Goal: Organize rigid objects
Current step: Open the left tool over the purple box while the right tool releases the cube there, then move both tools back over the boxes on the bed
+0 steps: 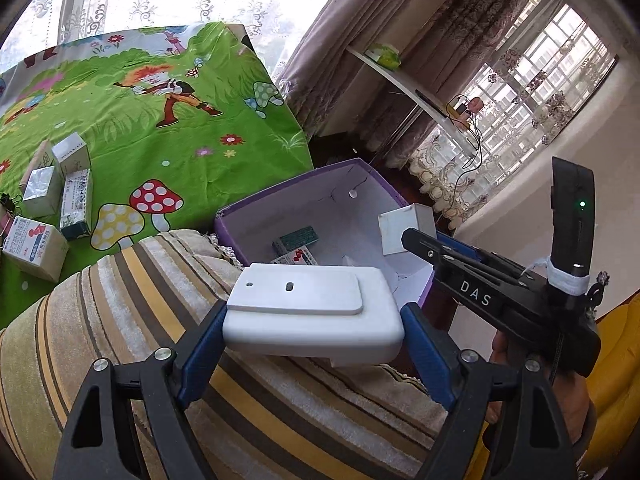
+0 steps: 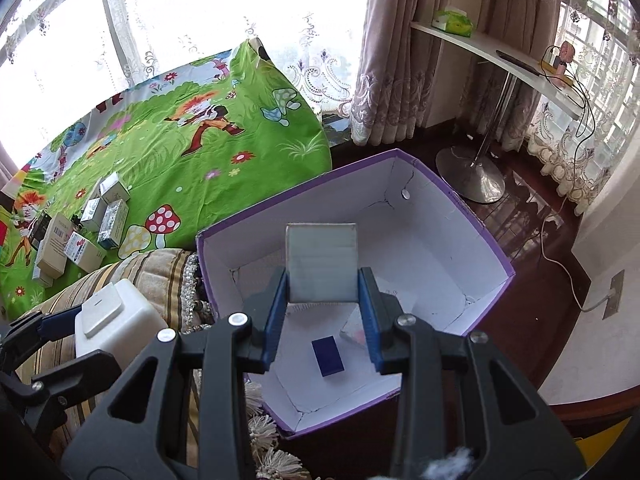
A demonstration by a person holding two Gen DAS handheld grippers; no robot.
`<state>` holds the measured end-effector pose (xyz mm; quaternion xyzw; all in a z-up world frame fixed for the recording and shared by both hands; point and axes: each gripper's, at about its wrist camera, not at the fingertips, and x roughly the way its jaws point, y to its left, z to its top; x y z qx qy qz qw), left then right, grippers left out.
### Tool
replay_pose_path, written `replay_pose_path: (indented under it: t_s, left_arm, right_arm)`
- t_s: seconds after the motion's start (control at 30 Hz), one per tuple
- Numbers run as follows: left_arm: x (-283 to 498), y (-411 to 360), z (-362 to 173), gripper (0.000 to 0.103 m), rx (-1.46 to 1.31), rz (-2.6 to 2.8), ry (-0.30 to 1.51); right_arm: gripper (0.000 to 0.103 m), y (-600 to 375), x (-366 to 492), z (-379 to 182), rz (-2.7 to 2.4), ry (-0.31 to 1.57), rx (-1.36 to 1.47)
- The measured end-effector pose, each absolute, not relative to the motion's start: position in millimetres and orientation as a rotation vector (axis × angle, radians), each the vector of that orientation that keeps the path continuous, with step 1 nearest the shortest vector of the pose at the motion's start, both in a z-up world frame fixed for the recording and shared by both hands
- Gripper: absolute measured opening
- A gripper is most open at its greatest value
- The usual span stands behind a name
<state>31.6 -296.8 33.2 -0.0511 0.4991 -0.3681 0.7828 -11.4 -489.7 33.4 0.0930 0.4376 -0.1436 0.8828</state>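
A white plastic device [image 1: 316, 312] is clamped by the left gripper [image 1: 314, 320] with jaws wide; a small silver box [image 2: 322, 263] is gripped narrowly by the right gripper [image 2: 323, 312] above the purple box [image 2: 476, 216].

I see the purple box [image 2: 472, 216] open on top, its floor mostly bare at twelve o'clock; two small packets [image 2: 328, 356] lie at six, a striped cushion [image 2: 160, 268] crowding nine.
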Motion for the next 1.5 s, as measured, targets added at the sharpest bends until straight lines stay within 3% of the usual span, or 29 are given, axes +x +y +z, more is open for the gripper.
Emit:
replay_pose_path:
  t_s: [0.17, 0.23, 0.3, 0.4, 0.67, 0.9, 1.07, 1.23, 1.5]
  left_arm:
    - [33.8, -296.7, 31.0, 0.088, -0.133, -0.822, 1.091]
    - [35.8, -292.9, 31.6, 0.088, -0.157, -0.819, 1.093]
    - [36.3, -291.0, 33.0, 0.088, -0.169, -0.818, 1.089]
    - [34.7, -290.9, 37.3, 0.088, -0.149, -0.812, 1.08]
    - [25.7, -275.3, 68.7, 0.088, -0.061, -0.758, 0.898]
    - [27.8, -237.1, 105.1, 0.088, -0.039, -0.596, 0.67]
    - [32.4, -212.3, 123.4, 0.088, 0.062, -0.526, 0.52]
    - [50.1, -174.6, 132.5, 0.088, 0.061, -0.474, 0.492]
    - [92.4, -98.9, 136.3, 0.088, -0.049, -0.357, 0.563]
  right_arm:
    - [0.041, -498.0, -13.9, 31.6, -0.319, 0.917, 0.215]
    - [0.049, -498.9, -13.9, 31.8, -0.317, 0.919, 0.227]
    - [0.068, -497.7, -14.5, 34.5, -0.313, 0.908, 0.231]
    - [0.08, -492.2, -14.1, 40.2, -0.313, 0.894, 0.209]
    - [0.084, -471.7, -8.3, 54.7, -0.268, 0.856, 0.174]
    - [0.099, -440.7, -8.5, 87.9, -0.226, 0.7, 0.132]
    - [0.101, -421.8, -2.3, 104.8, -0.212, 0.617, 0.127]
    - [0.101, -398.6, 0.1, 114.0, -0.101, 0.502, 0.147]
    - [0.102, -347.3, 28.4, 118.9, 0.04, 0.518, 0.078]
